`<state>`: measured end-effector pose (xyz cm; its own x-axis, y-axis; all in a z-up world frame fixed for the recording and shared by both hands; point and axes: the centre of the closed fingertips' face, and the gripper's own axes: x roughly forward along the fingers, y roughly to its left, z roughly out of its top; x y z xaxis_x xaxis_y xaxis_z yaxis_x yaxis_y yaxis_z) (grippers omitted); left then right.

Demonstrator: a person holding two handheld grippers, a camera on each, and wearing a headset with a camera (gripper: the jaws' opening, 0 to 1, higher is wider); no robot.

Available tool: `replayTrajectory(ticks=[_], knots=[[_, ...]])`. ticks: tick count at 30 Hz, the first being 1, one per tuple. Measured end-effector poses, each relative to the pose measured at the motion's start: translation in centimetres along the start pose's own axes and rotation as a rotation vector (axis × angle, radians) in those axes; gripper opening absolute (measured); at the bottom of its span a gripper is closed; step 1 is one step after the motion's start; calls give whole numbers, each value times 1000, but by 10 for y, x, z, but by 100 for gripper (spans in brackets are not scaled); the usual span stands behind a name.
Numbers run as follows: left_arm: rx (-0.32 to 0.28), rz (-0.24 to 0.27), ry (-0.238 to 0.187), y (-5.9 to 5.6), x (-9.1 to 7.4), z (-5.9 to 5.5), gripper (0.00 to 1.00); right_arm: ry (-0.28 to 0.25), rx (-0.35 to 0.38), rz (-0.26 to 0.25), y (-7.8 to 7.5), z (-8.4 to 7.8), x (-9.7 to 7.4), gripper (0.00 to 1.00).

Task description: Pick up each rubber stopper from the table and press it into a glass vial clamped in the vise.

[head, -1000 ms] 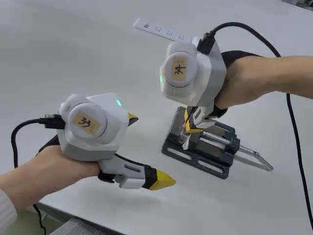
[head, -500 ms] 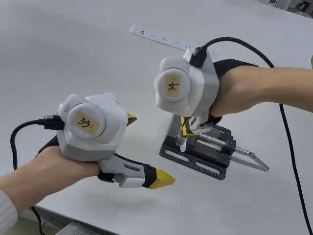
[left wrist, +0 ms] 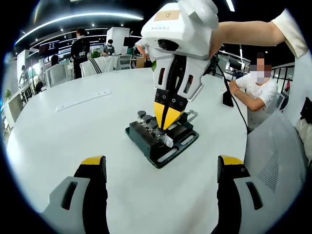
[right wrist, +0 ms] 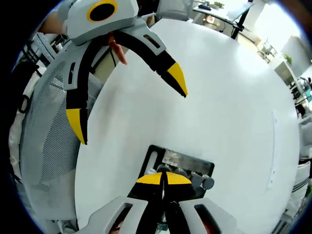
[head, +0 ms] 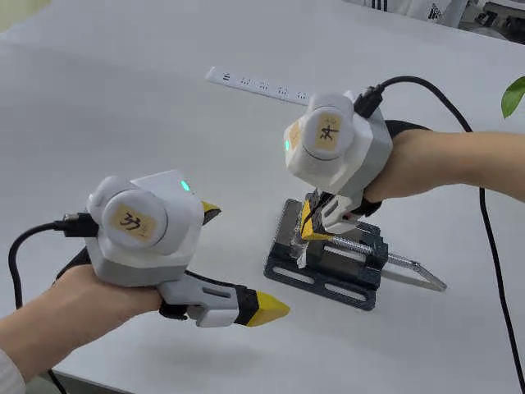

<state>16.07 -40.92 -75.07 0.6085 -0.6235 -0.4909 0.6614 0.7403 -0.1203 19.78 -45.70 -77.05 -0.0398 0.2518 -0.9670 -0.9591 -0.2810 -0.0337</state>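
Progress seemingly well along, though hard to count exactly: at least 2 dark round rubber stoppers (left wrist: pixel 142 114) already seated in a row between the cheeks of the dark metal bench vise (head: pixel 324 275), at 4 o'clock from the middle of the head view. At the row's near end, a small clear glass vial (left wrist: pixel 167 141), directly under the tips of the white, yellow-tipped right gripper (head: pixel 306 236). Jaws there pressed together and pointing straight down; impossible to tell whether pinching a stopper or just bearing on one, the contact hidden behind the tips. Likely step in hand: pressing a stopper home. Left gripper (head: pixel 254 261) well apart, at 9 o'clock from the vise, jaws spread wide, holding nothing, hovering over the white tabletop (head: pixel 123 98). Left to do, as a guess: finishing this press, then plugging any vial without a stopper. Around: long white power strip (head: pixel 258 84) at 11 o'clock from the vise, steel vise handle (head: pixel 418 269) jutting toward 4 o'clock, black cable (head: pixel 484 205) trailing from the right gripper past that handle, green leaf (head: pixel 513 94) at the 2 o'clock edge. Between left gripper and vise, bare tabletop; handle and cable worth minding.
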Motion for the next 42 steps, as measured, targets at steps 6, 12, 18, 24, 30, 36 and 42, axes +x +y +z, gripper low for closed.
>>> replayTrajectory(ticks=[6, 12, 18, 24, 30, 36, 42], knots=[[-1, 12, -1, 0, -2, 1, 94, -45, 18, -40, 1, -2, -5, 0], [-11, 27, -12, 2, -5, 2, 95, -181, 176, -60, 8, -11, -20, 15], [-14, 33, -17, 2, -7, 2, 97, -305, 346, -119, 17, -39, -35, 30], [-14, 38, -18, 4, -9, 0, 99, -396, 473, -233, 28, -69, -48, 51], [-1, 45, -12, 3, -11, -2, 99, -462, 566, -309, 53, -92, -48, 68], [7, 50, -3, 5, -13, -4, 99, -502, 658, -343, 73, -107, -42, 80], [17, 52, 6, 6, -14, -4, 99, -531, 731, -354, 92, -115, -34, 92]])
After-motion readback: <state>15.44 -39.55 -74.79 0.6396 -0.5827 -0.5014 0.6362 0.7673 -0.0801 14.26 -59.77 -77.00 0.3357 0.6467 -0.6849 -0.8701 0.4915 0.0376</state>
